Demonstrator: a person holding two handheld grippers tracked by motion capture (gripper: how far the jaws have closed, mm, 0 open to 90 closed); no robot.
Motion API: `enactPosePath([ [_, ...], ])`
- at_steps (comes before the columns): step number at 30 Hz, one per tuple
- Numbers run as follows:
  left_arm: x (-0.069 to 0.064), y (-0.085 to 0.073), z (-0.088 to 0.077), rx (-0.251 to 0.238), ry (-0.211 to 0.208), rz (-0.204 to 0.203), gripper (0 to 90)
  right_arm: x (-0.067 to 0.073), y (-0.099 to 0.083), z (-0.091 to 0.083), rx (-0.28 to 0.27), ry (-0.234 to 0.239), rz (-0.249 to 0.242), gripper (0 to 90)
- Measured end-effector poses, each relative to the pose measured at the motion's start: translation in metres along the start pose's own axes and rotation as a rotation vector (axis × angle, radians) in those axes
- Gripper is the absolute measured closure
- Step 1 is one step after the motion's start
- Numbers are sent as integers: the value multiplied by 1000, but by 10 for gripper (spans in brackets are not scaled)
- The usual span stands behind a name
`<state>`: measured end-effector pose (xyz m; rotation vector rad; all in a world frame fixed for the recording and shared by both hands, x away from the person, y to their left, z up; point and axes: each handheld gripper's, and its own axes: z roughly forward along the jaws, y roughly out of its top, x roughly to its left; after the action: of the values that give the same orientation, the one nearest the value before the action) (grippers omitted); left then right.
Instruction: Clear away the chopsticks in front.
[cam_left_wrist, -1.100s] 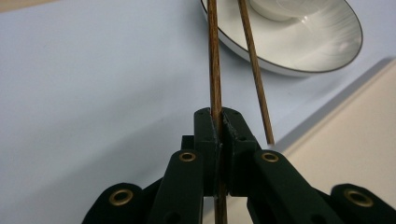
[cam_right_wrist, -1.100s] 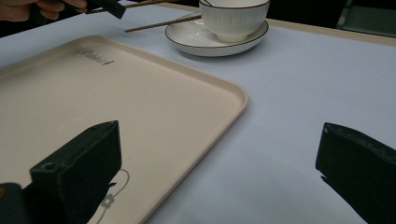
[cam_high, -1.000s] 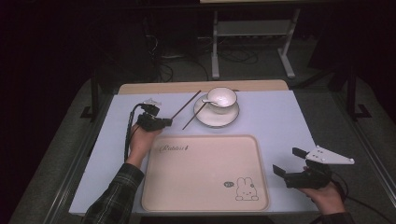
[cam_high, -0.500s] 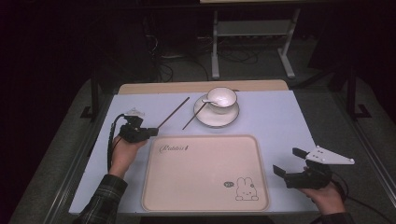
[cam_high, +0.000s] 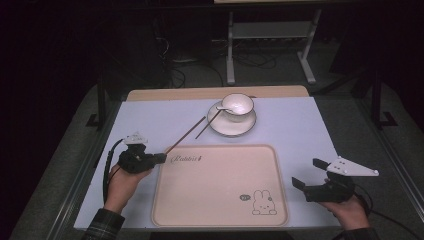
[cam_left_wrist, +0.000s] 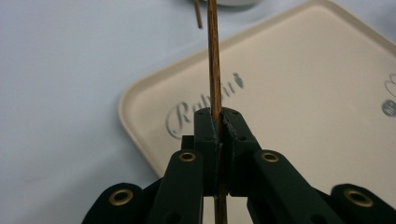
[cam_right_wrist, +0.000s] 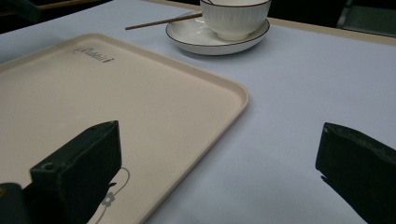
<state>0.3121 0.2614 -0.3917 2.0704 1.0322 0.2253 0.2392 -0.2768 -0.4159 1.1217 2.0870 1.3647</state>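
My left gripper (cam_high: 161, 158) is by the far left corner of the beige tray (cam_high: 220, 210), shut on a brown chopstick (cam_high: 186, 135) that points toward the saucer. In the left gripper view the chopstick (cam_left_wrist: 213, 65) runs straight up from between the closed jaws (cam_left_wrist: 219, 122), above the tray's corner (cam_left_wrist: 140, 100). A second chopstick (cam_high: 207, 125) leans on the white saucer (cam_high: 220, 129), which carries a white bowl (cam_high: 238, 105). My right gripper (cam_high: 308, 173) rests off the tray's right edge, open and empty; its jaws (cam_right_wrist: 219, 154) stand wide apart.
The tray (cam_right_wrist: 116, 88) has a rabbit print near its front right corner and script at its far left. The bowl (cam_right_wrist: 235, 17) and saucer (cam_right_wrist: 211, 41) sit at the table's far middle. A pale blue cloth (cam_high: 300, 130) covers the table; dark floor surrounds it.
My left hand has drawn back and to the left from beside the saucer to the tray's left corner, carrying the chopstick with it. The right hand has not moved.
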Motion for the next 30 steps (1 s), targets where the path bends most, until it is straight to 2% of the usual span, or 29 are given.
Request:
enactPosePath([
  [8, -16, -15, 1, 29, -36, 8, 850, 1, 0, 0, -1, 2, -4, 0],
  [9, -20, -19, 4, 54, -45, 17, 850, 1, 0, 0, 0, 1, -4, 0],
  [14, -24, -27, 9, 87, -63, 18, 850, 0, 0, 0, -1, 2, -2, 0],
  [15, -27, -29, 13, 107, -65, 23, 849, 1, 0, 0, -1, 2, -3, 0],
  [21, -31, -33, 22, 150, -45, 56, 848, 1, 0, 0, -1, 2, -2, 0],
  [24, -31, -34, 24, 163, -46, 47, 846, 1, 0, 0, -1, 3, -3, 0],
  [26, -31, -36, 29, 190, -44, 49, 845, 1, 0, 0, -1, 4, -3, 0],
  [30, -31, -37, 31, 196, -40, 48, 818, 1, 1, 0, -1, 5, -3, 0],
])
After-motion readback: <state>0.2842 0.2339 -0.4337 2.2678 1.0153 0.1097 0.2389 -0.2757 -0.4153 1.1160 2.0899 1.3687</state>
